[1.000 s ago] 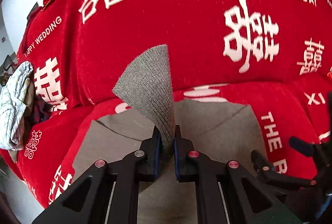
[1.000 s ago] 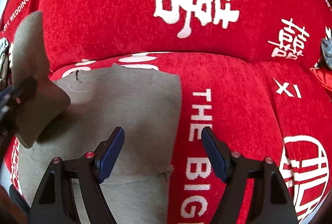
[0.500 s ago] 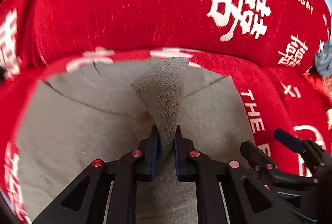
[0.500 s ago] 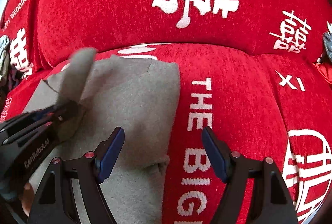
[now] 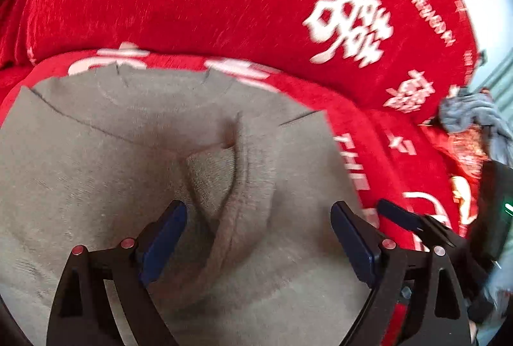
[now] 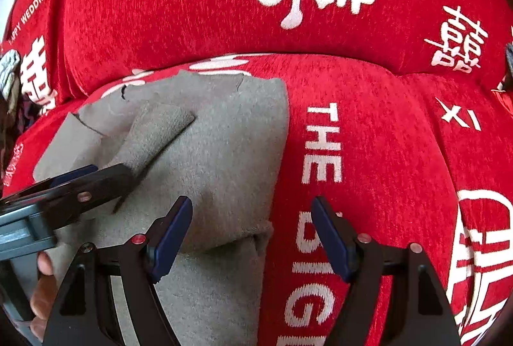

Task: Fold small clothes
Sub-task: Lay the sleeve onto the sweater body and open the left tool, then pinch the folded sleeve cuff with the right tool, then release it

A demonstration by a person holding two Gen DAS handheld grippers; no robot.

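Both fingers of the left gripper (image 5: 258,237) stand wide apart and hold nothing; the ribbed sleeve cuff (image 5: 224,185) lies loose in the gap between them, on top of the grey garment (image 5: 96,169). I cannot tell if the blue pads (image 5: 163,237) touch the cloth or hang just above it. Fingers of the right gripper (image 6: 251,237) are also wide open and empty. They hover over the garment's right edge, the left pad (image 6: 171,233) above grey cloth and the right pad (image 6: 330,237) above the red sofa cover (image 6: 384,153).

Outward from the fingers, in the right wrist view the cuff (image 6: 160,128) lies at about 10 o'clock from the right gripper, folded inward across the chest. The left gripper (image 6: 93,179) is beside it. The garment lies flat on the seat, with its neckline toward 12 o'clock, against the backrest. At about 3 o'clock in the left wrist view a crumpled grey-blue cloth (image 5: 465,115) waits on the sofa.

In my judgement the task is in its early part. One sleeve seems laid in. The right side looks already turned in at the seam, and the body is not yet folded up
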